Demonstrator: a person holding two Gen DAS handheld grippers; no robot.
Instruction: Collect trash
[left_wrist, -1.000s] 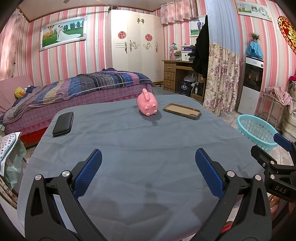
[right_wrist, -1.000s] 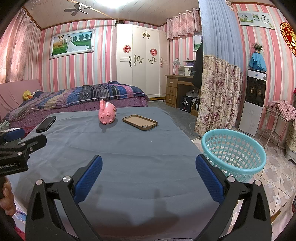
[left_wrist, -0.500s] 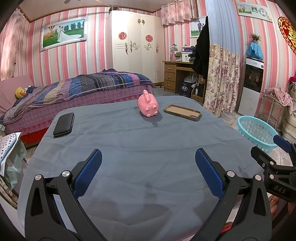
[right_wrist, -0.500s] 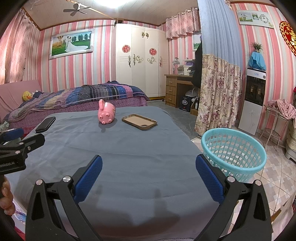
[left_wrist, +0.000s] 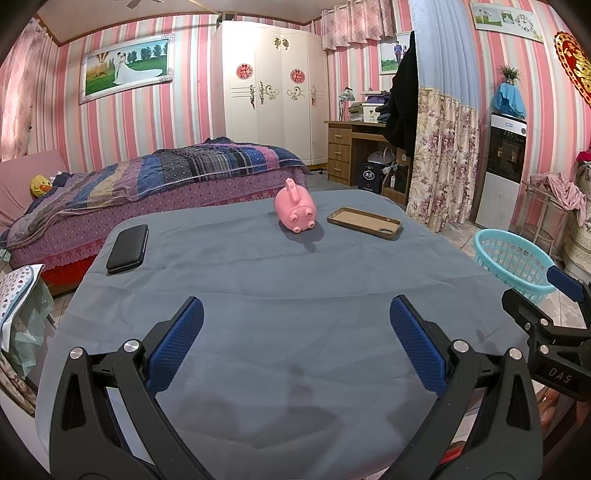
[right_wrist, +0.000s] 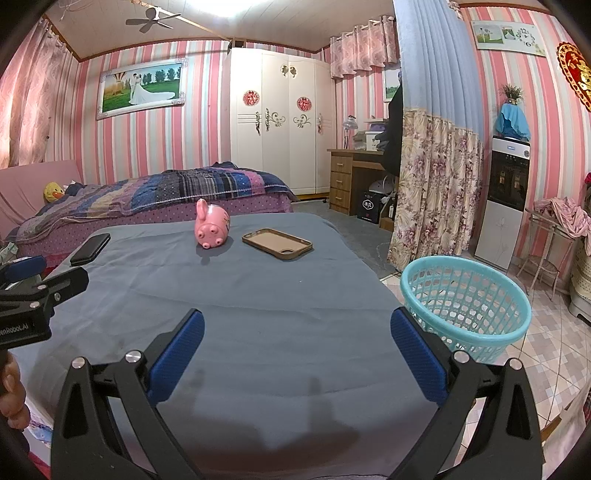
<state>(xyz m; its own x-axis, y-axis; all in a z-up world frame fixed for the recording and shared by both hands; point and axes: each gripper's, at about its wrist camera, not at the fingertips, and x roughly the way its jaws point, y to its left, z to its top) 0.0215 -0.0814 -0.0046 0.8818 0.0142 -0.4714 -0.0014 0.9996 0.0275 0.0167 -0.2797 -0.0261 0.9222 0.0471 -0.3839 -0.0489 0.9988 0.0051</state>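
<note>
Left wrist view: almost nothing has shifted; both the left hand-held gripper (left_wrist: 295, 347) and the right hand-held gripper (right_wrist: 297, 347) stay spread and empty over the counter's (left_wrist: 295, 295) near edge, basket (right_wrist: 465, 299) apparently empty.

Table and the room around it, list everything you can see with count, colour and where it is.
pig toy: one, pink, far middle of the table.
phone case: one, brown, right of the pig toy.
black case: one, far left of the table.
tablecloth: one, grey-blue, covering the table.
basket: one, turquoise, on the floor right of the table.
bed: one, striped blanket, behind the table.
wardrobe: one, white, back wall.
desk: one, wooden, right of the wardrobe.
left gripper: black, blue pads, open over the near edge.
right gripper: same, open.
</note>
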